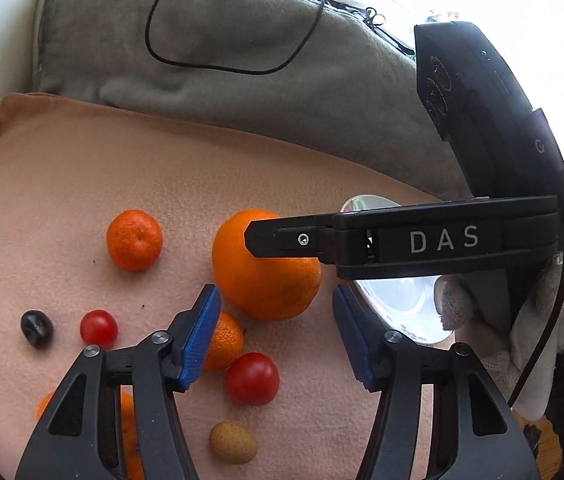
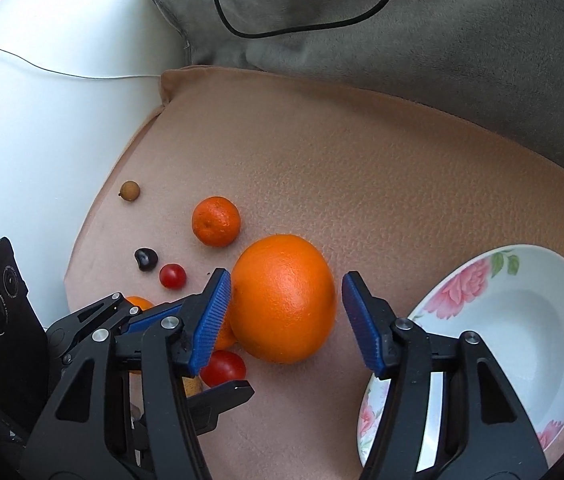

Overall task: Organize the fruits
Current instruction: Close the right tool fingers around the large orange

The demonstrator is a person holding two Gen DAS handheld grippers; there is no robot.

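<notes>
On a peach-coloured cloth (image 2: 361, 160), a big orange (image 2: 283, 300) lies near the middle, with a flowered white bowl (image 2: 521, 320) to its right, near but apart. Both grippers reach toward this orange. The right gripper (image 2: 283, 312) straddles it, half open: its left pad looks to be touching the peel, while a gap shows between the right pad and the fruit, so it is not clamped. The left gripper (image 1: 276, 320) is also half open, its blue pads (image 1: 198, 336) on the near side of the orange, not gripping anything.

Left of the orange lie a mandarin (image 2: 216, 222), 2 cherry tomatoes (image 2: 172, 276) (image 2: 224, 368), a dark plum-like fruit (image 2: 146, 260) and a small brown fruit (image 2: 130, 191) at the far left. A grey cushion (image 2: 401, 40) with a black cable (image 2: 301, 28) lies beyond the cloth.
</notes>
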